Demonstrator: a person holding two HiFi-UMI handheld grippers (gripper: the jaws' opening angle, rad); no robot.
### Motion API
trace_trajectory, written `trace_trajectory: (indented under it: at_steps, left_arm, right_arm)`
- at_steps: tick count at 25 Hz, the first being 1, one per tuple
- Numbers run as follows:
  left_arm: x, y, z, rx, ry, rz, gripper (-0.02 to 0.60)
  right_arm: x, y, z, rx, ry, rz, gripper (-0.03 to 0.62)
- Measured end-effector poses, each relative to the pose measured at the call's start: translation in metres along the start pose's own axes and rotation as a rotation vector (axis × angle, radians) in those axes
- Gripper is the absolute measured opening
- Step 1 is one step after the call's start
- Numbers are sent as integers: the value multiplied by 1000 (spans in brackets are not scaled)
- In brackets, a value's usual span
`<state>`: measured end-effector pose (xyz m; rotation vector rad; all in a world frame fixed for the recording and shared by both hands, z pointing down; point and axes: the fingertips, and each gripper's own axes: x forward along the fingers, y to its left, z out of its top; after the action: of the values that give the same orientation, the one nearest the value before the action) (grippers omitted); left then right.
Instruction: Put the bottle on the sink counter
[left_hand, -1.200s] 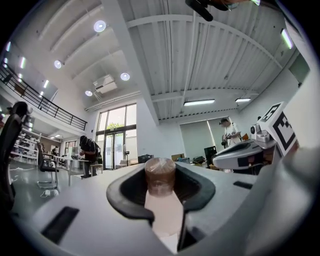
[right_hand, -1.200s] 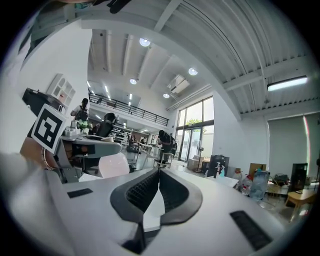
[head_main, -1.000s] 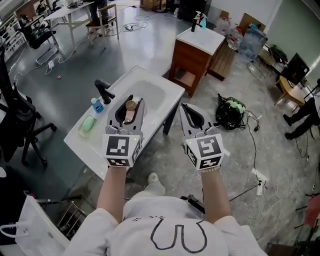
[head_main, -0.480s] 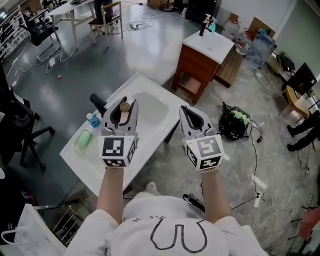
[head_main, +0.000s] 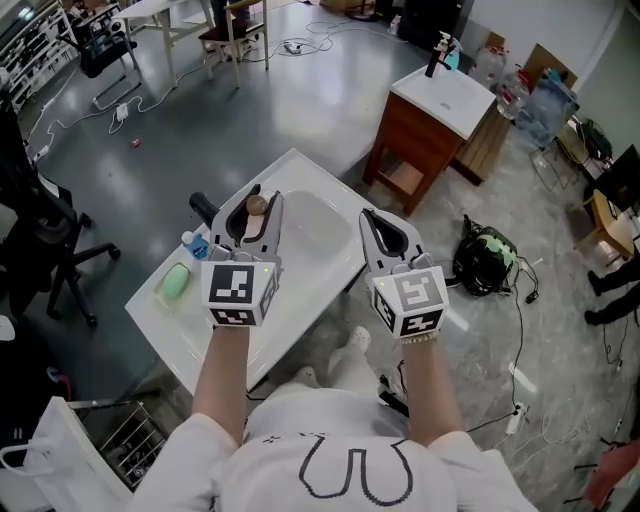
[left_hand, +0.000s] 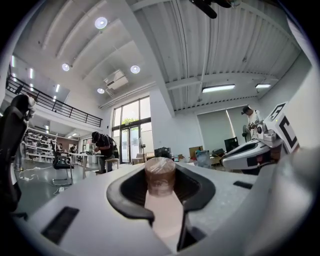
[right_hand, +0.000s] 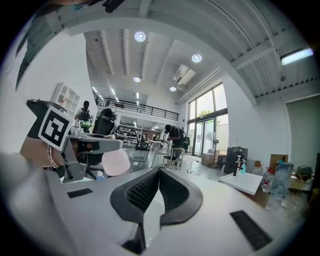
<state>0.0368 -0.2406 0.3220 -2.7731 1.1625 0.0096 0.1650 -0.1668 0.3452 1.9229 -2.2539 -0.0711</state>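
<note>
A pale pink bottle (left_hand: 162, 210) with a brown cap (head_main: 257, 205) stands upright between the jaws of my left gripper (head_main: 253, 212), which is shut on it. In the head view that gripper hovers over the left part of the basin of the white sink counter (head_main: 185, 325), just right of the black faucet (head_main: 204, 209). My right gripper (head_main: 386, 232) is shut with nothing in it, held level beside the left one past the counter's right edge. In the right gripper view its ribbed jaws meet (right_hand: 158, 180), and the bottle's rounded base (right_hand: 116, 161) shows at the left.
A small blue-capped bottle (head_main: 196, 245) and a green soap bar (head_main: 175, 282) lie on the counter left of the faucet. A second sink on a wooden cabinet (head_main: 432, 120) stands farther right. A black chair (head_main: 45, 235) is at the left, a black bag (head_main: 488, 262) on the floor.
The head view has shifted, so the sink counter and far cabinet sit a little differently in frame. Both grippers keep their pose, and the bottle stays in the left one.
</note>
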Motion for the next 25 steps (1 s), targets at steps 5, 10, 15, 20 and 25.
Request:
trace_trajectory:
  at_steps: [5,10,15,20,25]
  left_arm:
    - [26,12,-9,-5,23,31,126]
    - [62,21,-19,-11,46,70,126]
    - [104,31,-36,-35,80,115,126]
    - [142,41,-55,-38,121,152,126]
    - [178,50,-82,-44,170,165,126]
  right_arm:
    - [35,-8,-3,7,-4,61,28]
    - [72,-33,-9,5,3,119,28]
    - [110,-59,-22,9,28,182,29]
    - [149,-81,-37,23,51,237,29]
    - [182,-96,-57,49,83,281,29]
